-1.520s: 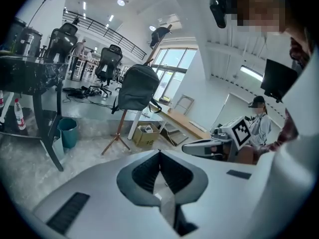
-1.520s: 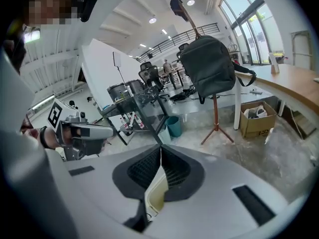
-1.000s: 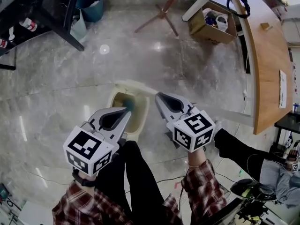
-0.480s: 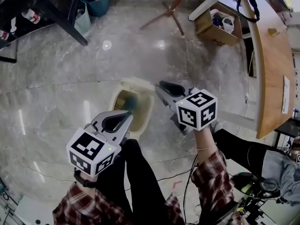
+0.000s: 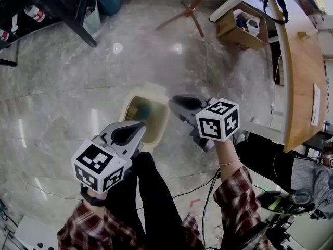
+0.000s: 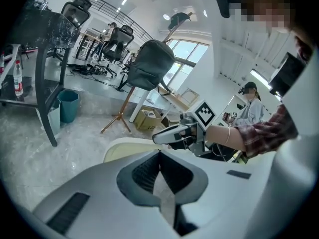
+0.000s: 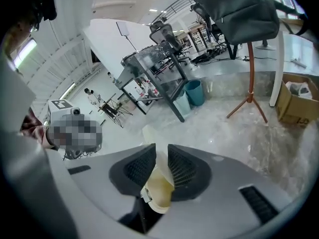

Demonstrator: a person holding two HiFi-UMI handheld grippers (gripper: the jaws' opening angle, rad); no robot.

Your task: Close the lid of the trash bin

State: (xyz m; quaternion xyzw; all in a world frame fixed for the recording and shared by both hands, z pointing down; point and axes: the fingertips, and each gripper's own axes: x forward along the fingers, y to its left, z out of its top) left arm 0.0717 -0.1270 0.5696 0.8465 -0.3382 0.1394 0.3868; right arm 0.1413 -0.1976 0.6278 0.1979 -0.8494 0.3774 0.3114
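Left of the bin [image 5: 159, 123], left gripper [image 5: 138, 125]: jaws pressed together, tips meeting, nothing between them. Hanging just beside the bin's near-left rim, no contact visible.

At centre, cream bin on the floor [image 5: 67, 113], mouth open to the head view. Teal thing [image 5: 143, 110] inside, too small to name. Lid [image 7: 159, 185] not down, judged to be standing up at the bin's far-right edge.

Right of the bin, right gripper [image 5: 176, 102] at that same edge. Jaws clamped on the lid's thin edge, cream plastic filling the narrow gap between the pads [image 7: 182, 168].

Progress, as a judgement: grip on the lid taken, closing swing yet to come. Left to do: lowering the lid onto the rim, then letting go.

Hard to make out:
- Lid's tilt and hinge, hidden behind the right gripper in the head view.
- Cream arc [image 6: 124, 147] past the left gripper's tip in the left gripper view, rim or lid unclear.
- Bin's near rim, covered by the left gripper and the person's leg [image 5: 151, 191].
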